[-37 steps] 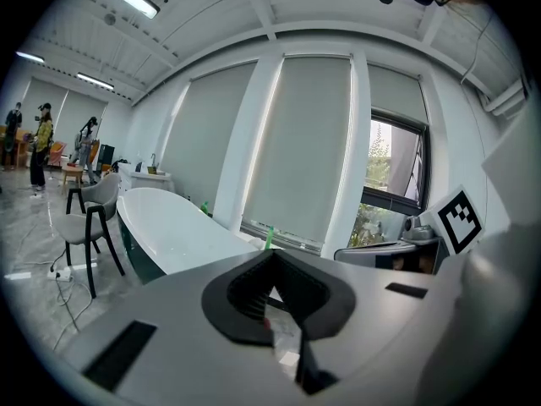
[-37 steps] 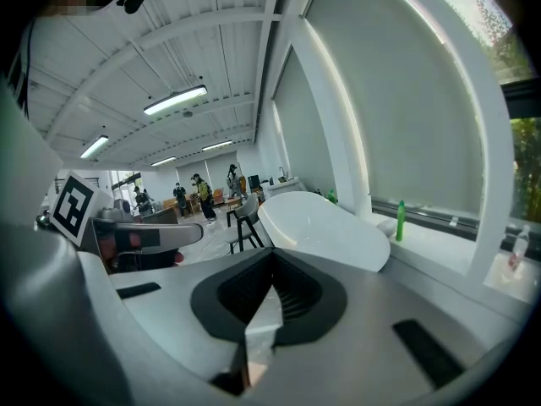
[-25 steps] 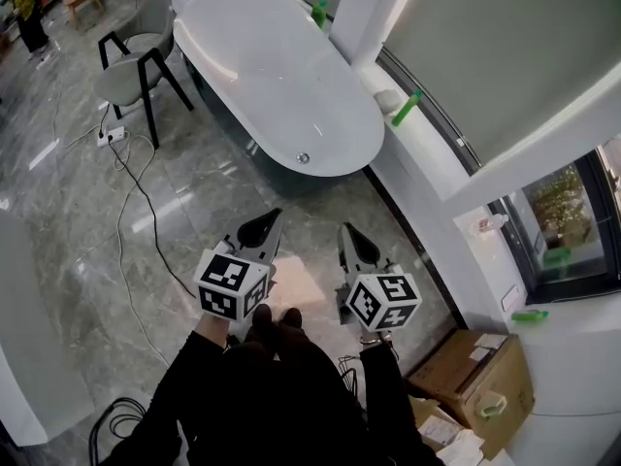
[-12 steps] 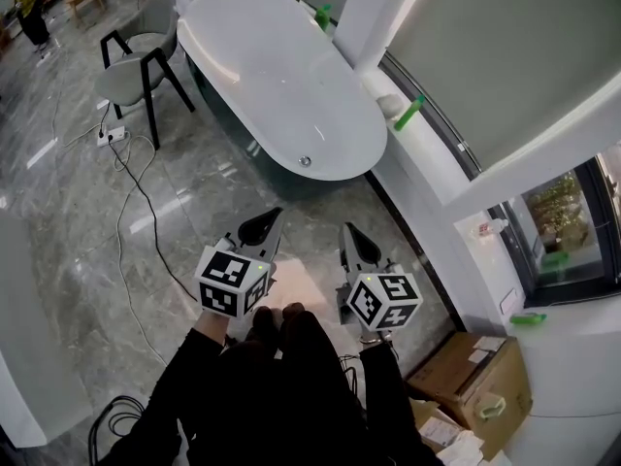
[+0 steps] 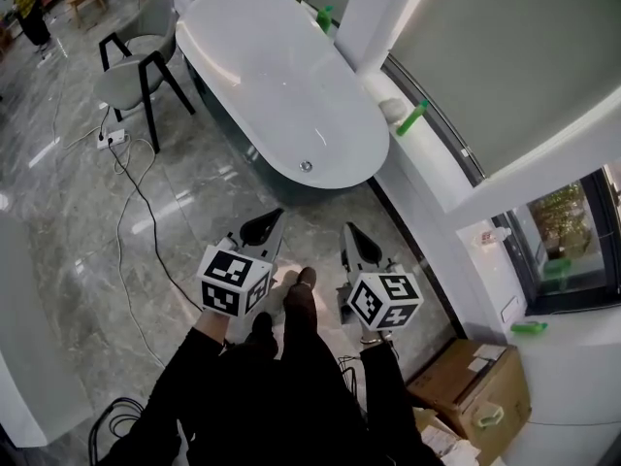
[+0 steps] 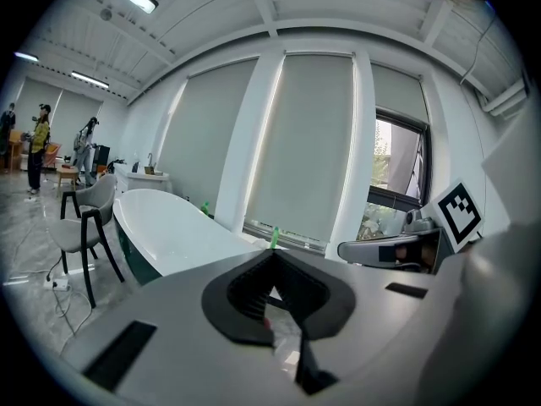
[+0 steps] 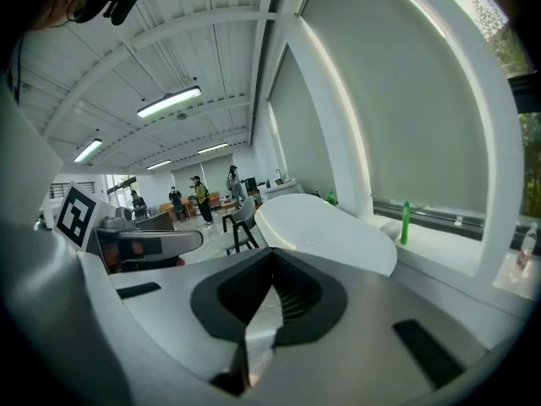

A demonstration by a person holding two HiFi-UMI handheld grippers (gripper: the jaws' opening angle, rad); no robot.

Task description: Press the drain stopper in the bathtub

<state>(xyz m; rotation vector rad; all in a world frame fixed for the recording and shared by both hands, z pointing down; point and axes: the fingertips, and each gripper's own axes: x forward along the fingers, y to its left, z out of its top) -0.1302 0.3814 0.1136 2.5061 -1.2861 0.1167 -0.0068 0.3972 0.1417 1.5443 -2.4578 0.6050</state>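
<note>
Marble floor [image 5: 87,212] fills the head view; the drain stopper [image 5: 306,166] sits at the near end of the white bathtub [image 5: 281,76], well ahead of both tools. Left gripper view: the left gripper [image 6: 272,256] has its jaws together, empty. Right gripper view: the right gripper [image 7: 271,259] is likewise closed on nothing.

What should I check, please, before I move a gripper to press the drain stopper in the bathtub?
1. Drain stopper in view: ok, it shows on the bottom of the bathtub, at its near end.
2. Stopper within reach: not ok, both grippers hang over the floor, short of the tub.
3. Left gripper free: ok, jaws together, nothing between them.
4. Right gripper free: ok, jaws together, nothing between them.
5. Stopper up or already pressed down: cannot tell, it is too small in the head view.
</note>
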